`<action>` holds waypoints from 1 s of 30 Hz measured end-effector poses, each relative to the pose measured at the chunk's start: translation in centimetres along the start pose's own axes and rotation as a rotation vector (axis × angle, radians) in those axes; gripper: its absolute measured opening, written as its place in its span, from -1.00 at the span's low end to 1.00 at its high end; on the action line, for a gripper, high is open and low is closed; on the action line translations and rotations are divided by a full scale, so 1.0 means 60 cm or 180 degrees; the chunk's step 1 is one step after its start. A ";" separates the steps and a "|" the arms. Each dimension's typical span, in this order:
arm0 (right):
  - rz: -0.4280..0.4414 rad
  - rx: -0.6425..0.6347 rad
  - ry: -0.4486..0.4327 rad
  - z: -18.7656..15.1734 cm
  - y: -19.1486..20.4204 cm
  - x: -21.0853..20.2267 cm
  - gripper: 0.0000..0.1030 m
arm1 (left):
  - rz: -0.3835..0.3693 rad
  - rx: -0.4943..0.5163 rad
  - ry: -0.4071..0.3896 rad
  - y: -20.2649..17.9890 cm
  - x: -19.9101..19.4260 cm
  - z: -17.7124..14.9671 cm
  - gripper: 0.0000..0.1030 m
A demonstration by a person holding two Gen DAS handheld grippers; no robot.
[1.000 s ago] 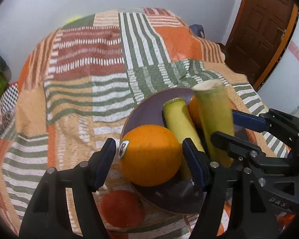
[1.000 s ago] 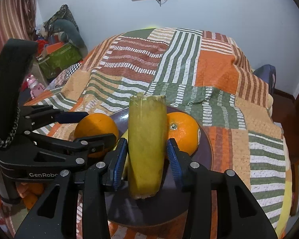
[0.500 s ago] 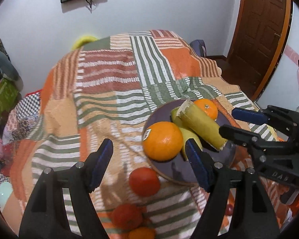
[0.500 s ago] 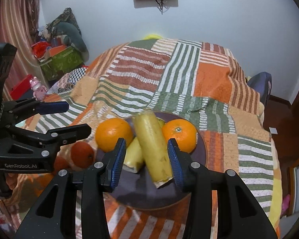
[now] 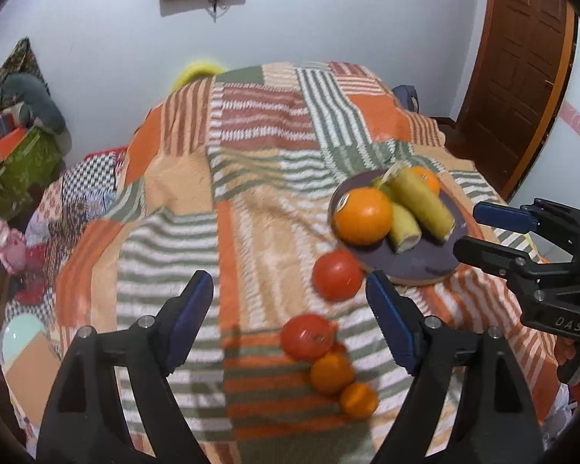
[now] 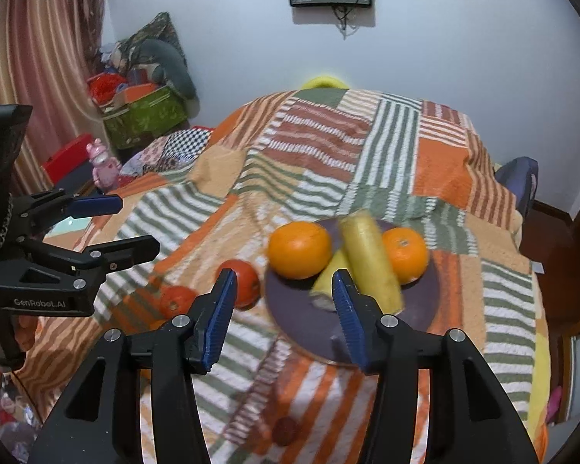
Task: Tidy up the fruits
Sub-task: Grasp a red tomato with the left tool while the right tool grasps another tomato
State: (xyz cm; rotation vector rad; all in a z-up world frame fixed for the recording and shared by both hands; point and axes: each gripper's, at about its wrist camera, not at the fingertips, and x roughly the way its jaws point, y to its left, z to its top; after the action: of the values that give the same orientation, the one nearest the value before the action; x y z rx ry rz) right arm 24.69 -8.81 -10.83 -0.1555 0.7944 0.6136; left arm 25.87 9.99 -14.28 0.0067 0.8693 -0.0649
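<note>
A dark plate (image 5: 417, 263) (image 6: 301, 321) on the patchwork blanket holds two oranges (image 5: 363, 216) (image 6: 403, 249) and two cut banana pieces (image 5: 421, 203) (image 6: 371, 263). Two red tomatoes (image 5: 338, 275) (image 5: 307, 336) and two small oranges (image 5: 331, 372) lie on the blanket left of the plate. My left gripper (image 5: 290, 321) is open and empty, above the tomatoes. My right gripper (image 6: 284, 319) is open and empty, pulled back from the plate; it also shows in the left wrist view (image 5: 483, 232).
The blanket (image 5: 259, 178) covers a round table that drops off on all sides. A door (image 5: 521, 58) stands at the right. Boxes and toys (image 6: 143, 112) are piled on the floor at the left. A red fruit (image 6: 286, 430) lies near the front edge.
Both grippers have drawn back and up from the plate. The right gripper let go of the long banana piece, which now lies on the plate. The left gripper left the big orange there.
</note>
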 end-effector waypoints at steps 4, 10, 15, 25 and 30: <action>0.0069 -0.0027 0.0122 -0.006 0.022 0.026 -0.07 | 0.0052 -0.0007 0.0075 0.026 0.005 -0.031 0.59; 0.0108 -0.0104 0.0365 -0.004 0.050 0.089 -0.07 | 0.0100 -0.0071 0.0152 0.061 0.019 -0.064 0.58; 0.0065 -0.0076 0.0523 -0.005 0.057 0.137 -0.07 | 0.0050 -0.0186 0.0211 0.085 0.038 -0.078 0.58; -0.0104 -0.0190 0.0656 0.005 0.073 0.195 -0.07 | -0.0055 -0.0274 0.0303 0.096 0.066 -0.090 0.58; -0.0232 -0.0356 0.0684 0.003 0.080 0.207 -0.07 | -0.0093 -0.0271 0.0324 0.089 0.071 -0.091 0.58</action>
State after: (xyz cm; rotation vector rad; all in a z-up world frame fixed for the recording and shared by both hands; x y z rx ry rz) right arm 28.73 0.81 -19.05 -0.3561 0.9578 0.5784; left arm 24.77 15.28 -21.16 -0.0830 0.9733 -0.0552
